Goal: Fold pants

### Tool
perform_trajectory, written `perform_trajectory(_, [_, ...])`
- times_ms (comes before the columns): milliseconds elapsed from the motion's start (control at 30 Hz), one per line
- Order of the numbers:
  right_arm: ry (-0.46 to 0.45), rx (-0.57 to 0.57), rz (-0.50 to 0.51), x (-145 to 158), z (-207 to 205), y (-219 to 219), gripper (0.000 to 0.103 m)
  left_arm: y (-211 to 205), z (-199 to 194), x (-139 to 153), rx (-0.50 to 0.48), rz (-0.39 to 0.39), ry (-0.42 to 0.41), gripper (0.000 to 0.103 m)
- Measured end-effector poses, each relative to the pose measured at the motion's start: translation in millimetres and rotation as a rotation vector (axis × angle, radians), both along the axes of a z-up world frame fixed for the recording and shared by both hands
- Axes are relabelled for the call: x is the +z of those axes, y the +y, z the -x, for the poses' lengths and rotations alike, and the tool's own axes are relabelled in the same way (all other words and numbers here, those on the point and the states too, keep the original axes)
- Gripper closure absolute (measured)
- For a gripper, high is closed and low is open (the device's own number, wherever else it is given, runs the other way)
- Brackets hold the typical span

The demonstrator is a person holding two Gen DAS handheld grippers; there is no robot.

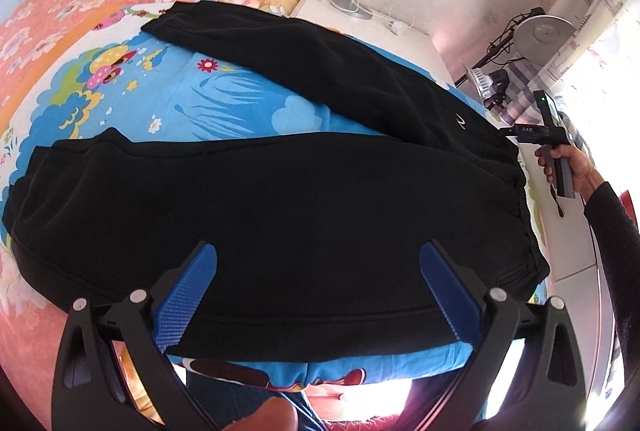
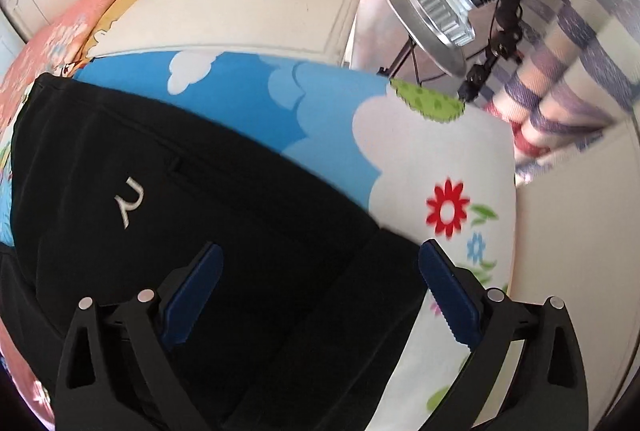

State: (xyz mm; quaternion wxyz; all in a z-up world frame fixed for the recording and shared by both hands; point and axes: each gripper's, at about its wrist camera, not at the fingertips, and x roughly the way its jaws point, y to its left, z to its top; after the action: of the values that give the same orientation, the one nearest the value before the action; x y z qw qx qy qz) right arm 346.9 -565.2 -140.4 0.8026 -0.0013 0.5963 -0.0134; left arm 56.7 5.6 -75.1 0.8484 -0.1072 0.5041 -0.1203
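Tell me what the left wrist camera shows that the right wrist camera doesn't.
Only the left wrist view shows both spread legs of the black pants and the person's right hand. Only the right wrist view shows the red flower print up close. Both share the pants' white logo, the cartoon bedsheet and the round lamp.

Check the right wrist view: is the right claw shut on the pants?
No. The right claw is wide open above the pants, gripping nothing.
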Motion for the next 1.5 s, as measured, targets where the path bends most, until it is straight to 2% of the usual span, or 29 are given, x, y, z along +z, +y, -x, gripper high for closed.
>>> perform_trajectory(167, [0.072, 0.067, 0.015, -18.9, -20.7, -8.2, 0.008, -2.3, -8.2, -5.8, 0.001, -0.015, 0.011, 0.002])
perform_trajectory(233, [0.094, 0.108, -0.013, -25.6, -26.2, -7.1, 0.016, -1.3, -10.7, -7.9, 0.010, -0.023, 0.020, 0.002])
perform_trajectory(267, [0.085, 0.115, -0.050, -23.2, -27.8, -8.8, 0.027, -0.3, -12.2, -8.2, 0.015, -0.025, 0.023, 0.002])
perform_trajectory(300, [0.078, 0.118, -0.045, -20.8, -29.2, -9.4, 0.047, 0.9, -13.2, -7.4, 0.021, -0.024, 0.024, 0.002])
perform_trajectory(333, [0.080, 0.133, -0.051, -19.0, -30.0, -8.8, 0.053, 1.4, -13.0, -6.5, 0.025, -0.024, 0.021, 0.002])
perform_trajectory(467, [0.058, 0.211, 0.001, -2.5, -26.0, 2.2, 0.093, 2.6, -13.4, -1.9, 0.033, -0.024, 0.014, 0.002])
perform_trajectory(567, [-0.011, 0.217, -0.013, 22.3, -14.4, 6.2, 0.094, 1.0, -10.0, 3.5, 0.028, -0.009, 0.005, 0.002])
perform_trajectory(633, [-0.082, 0.241, -0.032, 47.8, 4.5, 15.8, 0.094, 0.7, -5.7, 8.8, 0.027, -0.004, -0.010, 0.002])
perform_trajectory(700, [-0.140, 0.281, -0.004, 69.2, 34.5, 32.7, 0.095, 1.3, -2.3, 12.0, 0.028, 0.005, -0.014, 0.002])
perform_trajectory(833, [-0.297, 0.361, -0.013, 116.9, 128.7, 91.1, 0.095, 4.1, 6.3, 22.6, 0.020, 0.043, -0.046, 0.002])
perform_trajectory(900, [-0.325, 0.387, -0.045, 119.9, 179.6, 122.5, 0.095, 4.8, 9.1, 25.9, 0.012, 0.055, -0.062, 0.002])
perform_trajectory(1000, [-0.294, 0.369, -0.167, 92.3, 243.4, 156.7, 0.095, 5.7, 10.0, 24.0, 0.007, 0.084, -0.056, 0.002])
perform_trajectory(1067, [-0.237, 0.292, -0.226, 57.1, 269.1, 167.6, 0.096, 5.1, 9.5, 21.4, -0.002, 0.107, -0.047, 0.002])
perform_trajectory(1200, [-0.173, 0.103, -0.318, 9.3, 281.6, 166.2, 0.095, 0.4, 5.5, 16.4, -0.029, 0.115, -0.040, 0.002])
perform_trajectory(1267, [-0.192, 0.044, -0.364, 5.4, 279.4, 162.9, 0.091, -3.8, -3.3, 13.4, -0.052, 0.116, -0.037, 0.002])
perform_trajectory(1333, [-0.204, 0.020, -0.375, 7.8, 277.6, 164.5, 0.082, -5.4, -15.8, 12.3, -0.062, 0.115, -0.038, 0.002])
perform_trajectory(1367, [-0.211, 0.010, -0.387, 9.1, 278.8, 166.2, 0.065, -5.3, -22.3, 12.7, -0.063, 0.122, -0.040, 0.002])
perform_trajectory(1400, [-0.225, -0.003, -0.423, 11.3, 279.5, 167.6, 0.041, -4.9, -32.0, 12.9, -0.062, 0.136, -0.041, 0.002])
perform_trajectory(1433, [-0.246, -0.022, -0.447, 15.6, 281.9, 169.8, 0.031, -4.2, -39.6, 12.9, -0.062, 0.147, -0.041, 0.002])
perform_trajectory(1467, [-0.266, -0.051, -0.429, 21.0, 284.7, 172.6, 0.017, -3.7, -48.1, 12.7, -0.062, 0.155, -0.039, 0.002])
perform_trajectory(1500, [-0.280, -0.079, -0.400, 25.8, 291.9, 173.6, 0.011, -2.9, -61.7, 11.8, -0.057, 0.156, -0.037, 0.002])
